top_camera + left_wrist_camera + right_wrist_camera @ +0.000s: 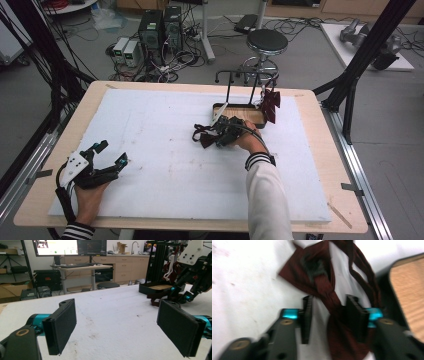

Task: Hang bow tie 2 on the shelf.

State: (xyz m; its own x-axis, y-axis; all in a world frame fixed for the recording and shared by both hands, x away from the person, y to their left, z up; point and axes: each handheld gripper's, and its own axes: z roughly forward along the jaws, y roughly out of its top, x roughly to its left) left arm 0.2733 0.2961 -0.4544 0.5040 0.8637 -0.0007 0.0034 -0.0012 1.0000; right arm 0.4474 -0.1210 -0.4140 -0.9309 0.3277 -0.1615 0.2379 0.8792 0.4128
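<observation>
Left gripper [111, 154] rests near the white foam board's [150, 150] left edge, jaws wide, empty, well apart from the work. Right gripper [327, 312], half closed, straddles the dark red fabric bow tie [322, 277] beside the black wooden-floored tray [240, 111]; pads not yet pressing; long axis runs between the jaws.

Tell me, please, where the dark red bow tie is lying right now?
In the high view the bow tie lies on the white pad, right of centre, beside the black tray, between the right gripper's jaws.

The dark red bow tie [319, 272] lies flat and kinda crumpled on the white foam board [150, 150]. It's right of the middle, closer to the far edge, strap looping beside it.
</observation>
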